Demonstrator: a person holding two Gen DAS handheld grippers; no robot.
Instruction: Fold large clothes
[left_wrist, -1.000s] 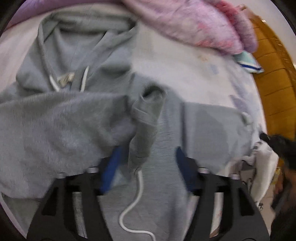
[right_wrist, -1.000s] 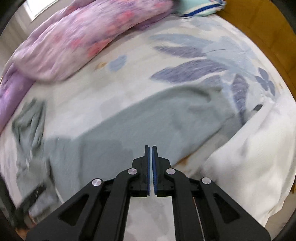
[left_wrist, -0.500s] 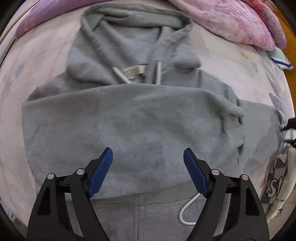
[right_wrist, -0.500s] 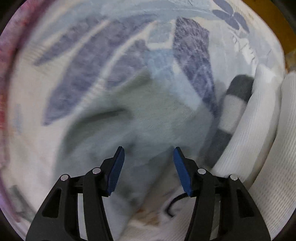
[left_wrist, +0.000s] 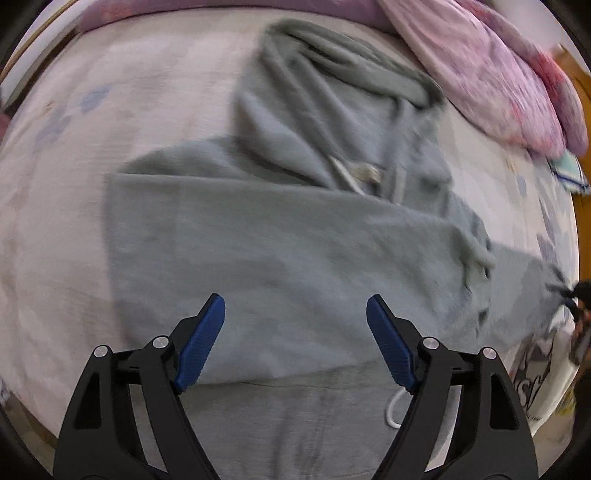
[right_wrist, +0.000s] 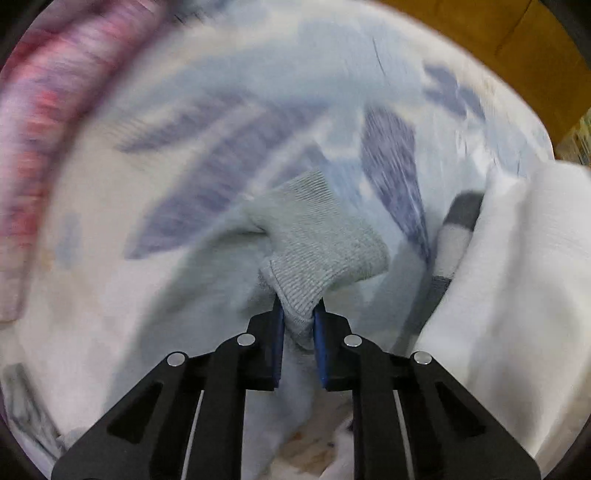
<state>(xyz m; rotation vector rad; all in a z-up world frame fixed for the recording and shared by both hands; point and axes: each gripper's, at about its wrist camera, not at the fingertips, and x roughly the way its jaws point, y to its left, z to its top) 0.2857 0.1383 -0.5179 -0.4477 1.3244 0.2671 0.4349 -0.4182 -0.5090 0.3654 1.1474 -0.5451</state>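
Bed sheet (left_wrist: 55, 155): pale with faint blue leaf print, spread across the far left and under everything else.
Hoodie (left_wrist: 277, 236): grey, laid out flat on the sheet, hood up top near the pillows, one sleeve folded straight across the chest.
Drawstrings (left_wrist: 343, 173): white, poking out by the neck label, bit blurry so hard to say more.
Left gripper (left_wrist: 295, 339): hovered over the lower middle of the hoodie, blue pads spread wide apart, jaws had just been opening a touch further, only flat fabric below them, not pinching a thing.
White cord loop (left_wrist: 393, 410): peeked out just beside the right-hand pad, lying on the lower grey part.
Pink floral quilt (left_wrist: 498, 74): bunched along the top right edge of the bed.
Printed white garment (left_wrist: 532, 373): hung off the right bed edge, next to the hoodie's far sleeve.
Right gripper (right_wrist: 298, 336): jaws had just been closing, now clamped tight on a bunched fold of grey knit.
Ribbed cuff (right_wrist: 317, 236): end of the hoodie's sleeve, stuck up out of the pinch, lifted over the leaf-print sheet.
White knit fabric (right_wrist: 517, 295): piled just right of the cuff, with a grey-and-white striped bit (right_wrist: 458, 229) tucked at its edge.
Wooden frame (right_wrist: 480, 33): brown, top right corner.
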